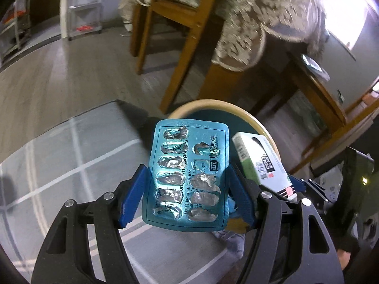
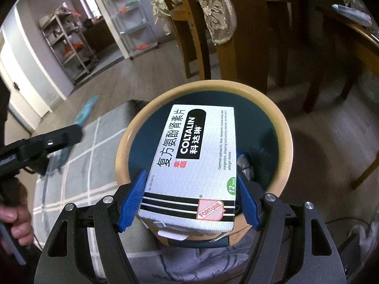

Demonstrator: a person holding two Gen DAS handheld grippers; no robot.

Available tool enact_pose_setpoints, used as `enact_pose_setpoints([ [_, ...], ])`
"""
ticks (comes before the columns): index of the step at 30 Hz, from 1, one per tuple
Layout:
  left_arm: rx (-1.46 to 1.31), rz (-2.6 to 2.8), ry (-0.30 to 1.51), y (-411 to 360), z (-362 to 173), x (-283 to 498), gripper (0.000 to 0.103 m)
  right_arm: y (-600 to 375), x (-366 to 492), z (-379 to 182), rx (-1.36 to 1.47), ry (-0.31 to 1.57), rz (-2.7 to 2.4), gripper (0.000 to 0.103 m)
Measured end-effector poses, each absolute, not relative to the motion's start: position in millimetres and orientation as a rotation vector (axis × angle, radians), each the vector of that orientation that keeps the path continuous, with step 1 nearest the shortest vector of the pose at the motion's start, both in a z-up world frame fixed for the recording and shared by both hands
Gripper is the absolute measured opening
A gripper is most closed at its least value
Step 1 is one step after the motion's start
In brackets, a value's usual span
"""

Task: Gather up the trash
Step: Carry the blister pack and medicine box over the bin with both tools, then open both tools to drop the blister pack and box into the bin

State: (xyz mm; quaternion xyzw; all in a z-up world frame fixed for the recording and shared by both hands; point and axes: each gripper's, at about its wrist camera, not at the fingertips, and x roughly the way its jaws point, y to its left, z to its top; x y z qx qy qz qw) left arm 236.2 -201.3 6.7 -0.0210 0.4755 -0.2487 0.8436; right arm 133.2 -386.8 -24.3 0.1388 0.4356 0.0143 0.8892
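Observation:
My left gripper (image 1: 187, 184) is shut on an empty blue blister pack (image 1: 187, 175), held upright above a grey checked rug. My right gripper (image 2: 191, 187) is shut on a white Coltalin medicine box (image 2: 194, 163), held over the mouth of a round bin with a tan rim (image 2: 203, 87) and dark teal inside. In the left wrist view the same box (image 1: 260, 163) and the right gripper's blue fingers (image 1: 296, 184) show at right, in front of the bin's rim (image 1: 213, 104). In the right wrist view the left gripper (image 2: 59, 139) shows at left with the blister pack (image 2: 85, 111) seen edge-on.
Wooden chair legs (image 1: 187, 47) and a table with a lace cloth (image 1: 260, 19) stand behind the bin. A grey checked rug (image 1: 71, 165) lies on the wood floor. Metal shelves (image 2: 68, 45) stand at the far wall. My grey trouser leg (image 2: 189, 262) is below the box.

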Motion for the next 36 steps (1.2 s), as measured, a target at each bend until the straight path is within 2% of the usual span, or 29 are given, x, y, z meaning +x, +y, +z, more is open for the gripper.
enact_pose_setpoints([
  [7, -0.008, -0.531, 1.080, -242.6, -25.7, 262.9, 0.068, -388.9, 136.2, -30.3, 0.253, 0.930, 0.020, 0.074],
  [15, -0.016, -0.501, 1.124, -251.0, -44.3, 278.2, 0.069, -397.4, 144.5, -39.5, 0.280, 0.955, 0.018, 0.074],
  [20, -0.020, -0.498, 1.101, -244.4, -38.3, 279.6, 0.074, -398.5, 149.6, -41.8, 0.289, 0.962, 0.017, 0.071],
  [31, -0.020, -0.521, 1.060, -224.1, -20.9, 254.6, 0.076, -401.7, 145.0, -36.8, 0.335, 0.931, 0.017, 0.071],
  [36, -0.015, -0.532, 0.981, -214.1, 0.7, 233.9, 0.081, -403.9, 131.7, -27.7, 0.341, 0.891, 0.006, 0.072],
])
